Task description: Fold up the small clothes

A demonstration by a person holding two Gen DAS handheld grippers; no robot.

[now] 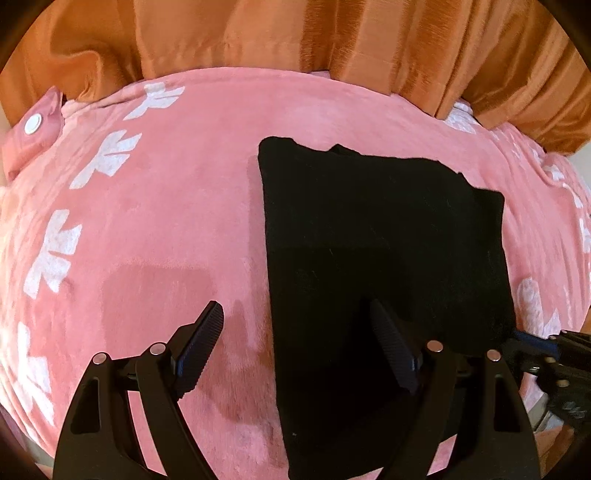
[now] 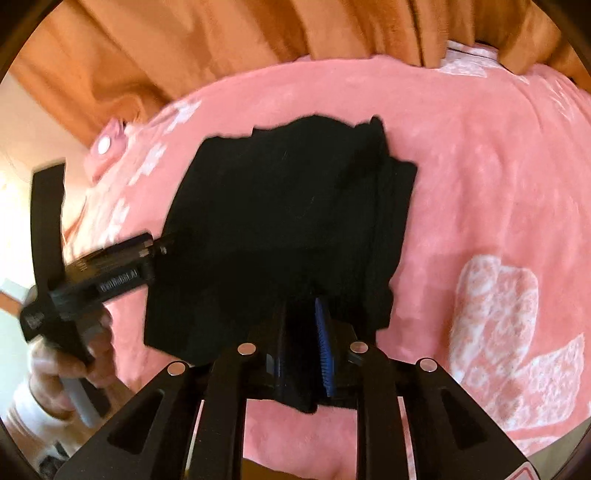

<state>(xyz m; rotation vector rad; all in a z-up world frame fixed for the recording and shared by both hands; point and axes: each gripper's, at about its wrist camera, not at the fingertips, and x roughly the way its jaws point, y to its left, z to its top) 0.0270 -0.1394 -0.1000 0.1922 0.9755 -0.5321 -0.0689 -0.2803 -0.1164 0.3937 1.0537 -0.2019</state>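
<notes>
Pinching the near edge of the black garment [image 2: 280,221] with the right tool [image 2: 303,354] while the left tool [image 1: 295,347] gapes wide astride its left edge, carry the fold squarely forward over the pink blanket [image 1: 166,221]

The folded cloth [image 1: 384,236] is all black. It lies on a pink blanket [image 1: 177,206] with white flower shapes [image 1: 107,158] on it. The curtain [image 1: 295,33] behind is orange. The left gripper [image 1: 295,347] is black. The right gripper [image 2: 301,350] is black with a blue pad [image 2: 324,350].
</notes>
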